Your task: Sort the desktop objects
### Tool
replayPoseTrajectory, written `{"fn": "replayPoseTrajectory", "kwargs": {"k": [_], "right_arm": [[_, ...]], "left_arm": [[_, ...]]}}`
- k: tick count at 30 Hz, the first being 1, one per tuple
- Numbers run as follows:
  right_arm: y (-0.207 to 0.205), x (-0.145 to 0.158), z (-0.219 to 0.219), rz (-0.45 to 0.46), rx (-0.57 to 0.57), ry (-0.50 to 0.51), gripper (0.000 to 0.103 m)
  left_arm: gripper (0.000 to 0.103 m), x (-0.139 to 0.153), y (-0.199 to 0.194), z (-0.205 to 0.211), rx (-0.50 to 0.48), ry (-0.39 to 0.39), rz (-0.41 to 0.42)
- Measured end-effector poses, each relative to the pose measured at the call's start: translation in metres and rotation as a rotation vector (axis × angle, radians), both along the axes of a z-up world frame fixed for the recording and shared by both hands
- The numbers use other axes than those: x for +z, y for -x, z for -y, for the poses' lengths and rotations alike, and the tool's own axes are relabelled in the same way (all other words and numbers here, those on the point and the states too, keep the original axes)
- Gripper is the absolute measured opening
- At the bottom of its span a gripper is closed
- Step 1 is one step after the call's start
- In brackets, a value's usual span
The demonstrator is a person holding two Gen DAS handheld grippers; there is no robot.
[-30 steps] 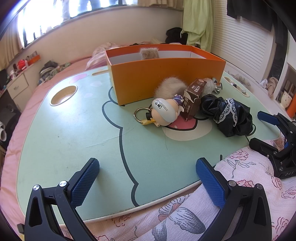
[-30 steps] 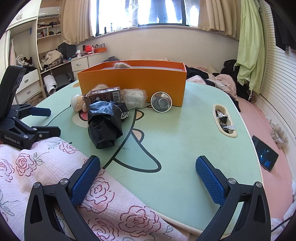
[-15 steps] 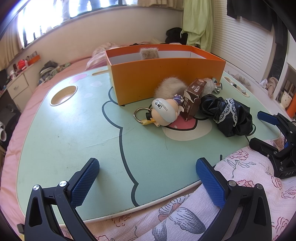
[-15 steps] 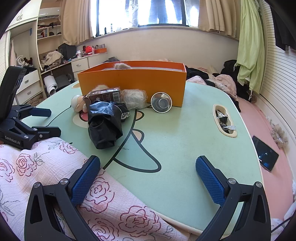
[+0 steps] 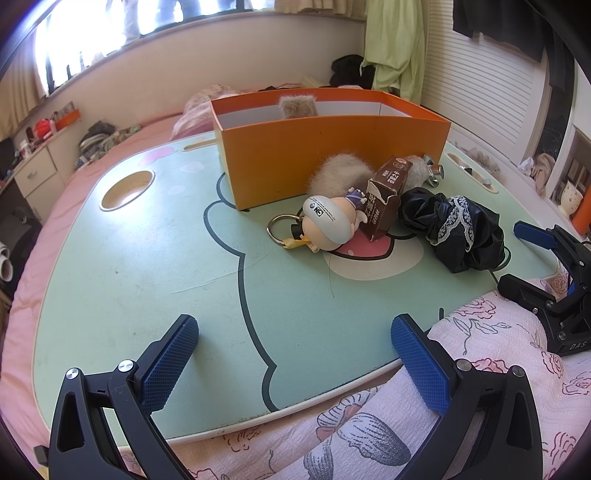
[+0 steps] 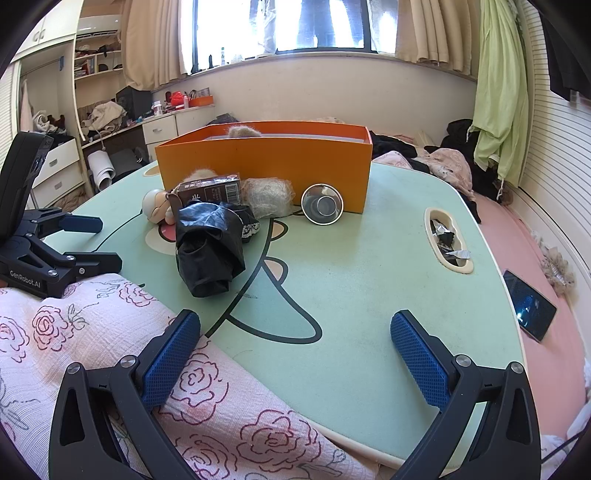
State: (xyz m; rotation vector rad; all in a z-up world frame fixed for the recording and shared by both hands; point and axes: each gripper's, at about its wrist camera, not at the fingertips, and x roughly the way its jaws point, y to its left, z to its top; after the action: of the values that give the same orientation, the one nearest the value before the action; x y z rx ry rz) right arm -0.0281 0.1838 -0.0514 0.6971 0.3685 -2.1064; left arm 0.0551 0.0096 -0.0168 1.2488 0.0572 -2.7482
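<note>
nothing's budged since a second ago; left gripper (image 5: 294, 346) and right gripper (image 6: 295, 343) both still gape wide, empty; doll (image 5: 330, 223) apparently untouched

Both wrist views low at near edge, sharing orange box (image 5: 332, 155).

Daylight enters through the window (image 6: 314, 26) behind the table and overexposes the glass to near white in both views, while the room is otherwise bright and evenly lit. Shadows on the green tabletop (image 5: 147, 258) are soft and short. Both fisheye views curve straight lines strongly toward the edges, darken to black at the corners, and remain sharp at center.
</note>
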Motion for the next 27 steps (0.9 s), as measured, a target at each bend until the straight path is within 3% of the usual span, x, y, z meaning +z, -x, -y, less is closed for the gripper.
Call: {"fn": "replayPoseTrajectory", "kwargs": {"k": [21,27], "right_arm": [[-0.0005,-0.0004,-0.0003,0.001,0.002,0.004,0.103],[-0.0011,0.0045,0.0000,0.004,0.028,0.023,0.093]], "left_arm": [[0.103,-0.0002,-0.0003,-0.0001,0.001,0.000,0.000],[0.103,-0.0003,-0.0003,-0.0002,0.001,0.000,-0.001]]}}
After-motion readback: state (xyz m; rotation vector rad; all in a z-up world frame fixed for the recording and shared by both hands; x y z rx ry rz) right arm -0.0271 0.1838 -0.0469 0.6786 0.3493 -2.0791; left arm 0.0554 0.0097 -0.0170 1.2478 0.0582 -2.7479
